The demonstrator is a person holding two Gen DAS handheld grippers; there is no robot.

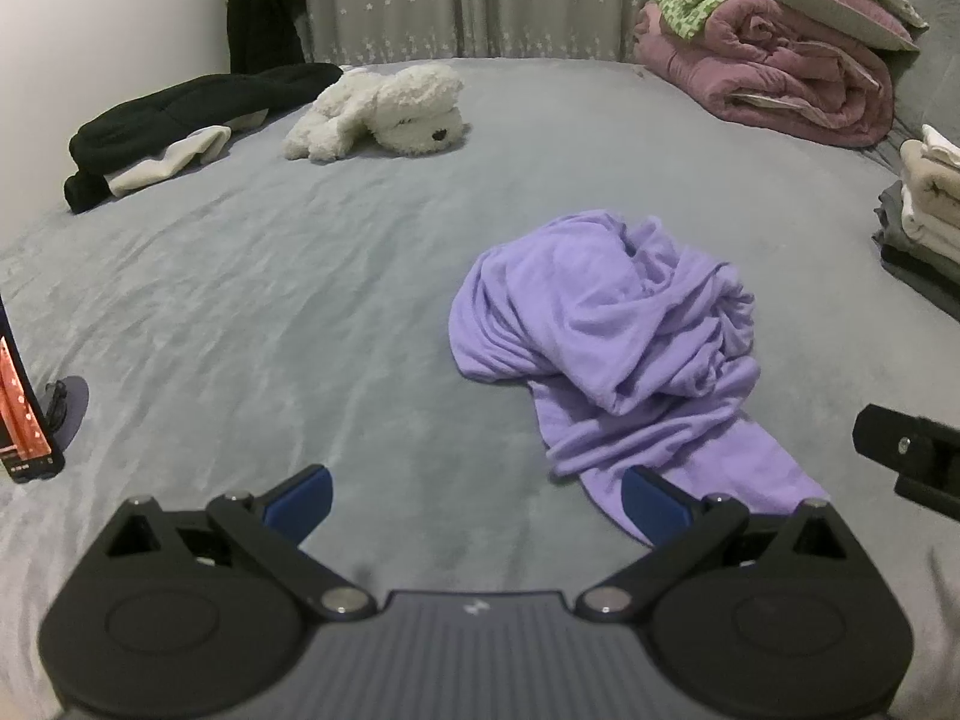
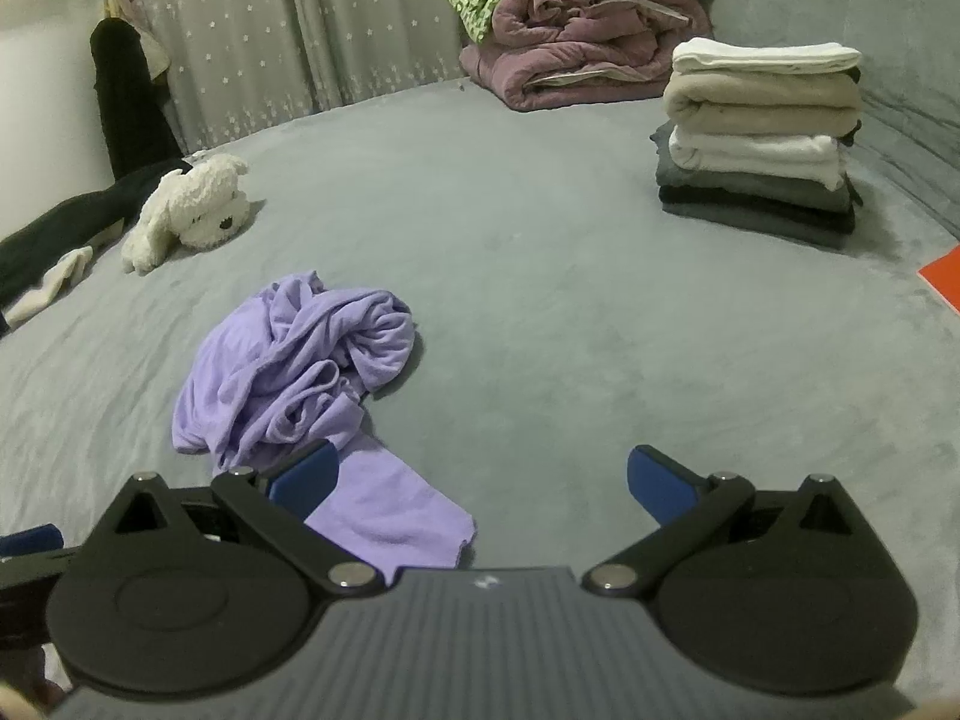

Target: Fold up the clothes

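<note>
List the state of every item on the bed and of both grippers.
Purple garment: crumpled, unfolded, one end trailing flat.
Clothes stack: folded, neatly piled.
Pink quilt: rolled up.
Black garment: unfolded, lying loose.
Plush dog: lying on its side.
Left gripper: open, empty.
Right gripper: open, empty.

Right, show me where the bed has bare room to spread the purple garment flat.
The widest bare sheet lies between the crumpled purple garment and the folded stack, running back toward the pink quilt. Another free patch sits left of the garment, in front of the plush dog. The far left edge is crowded by black clothes. Both grippers, left and right, are open.
</note>
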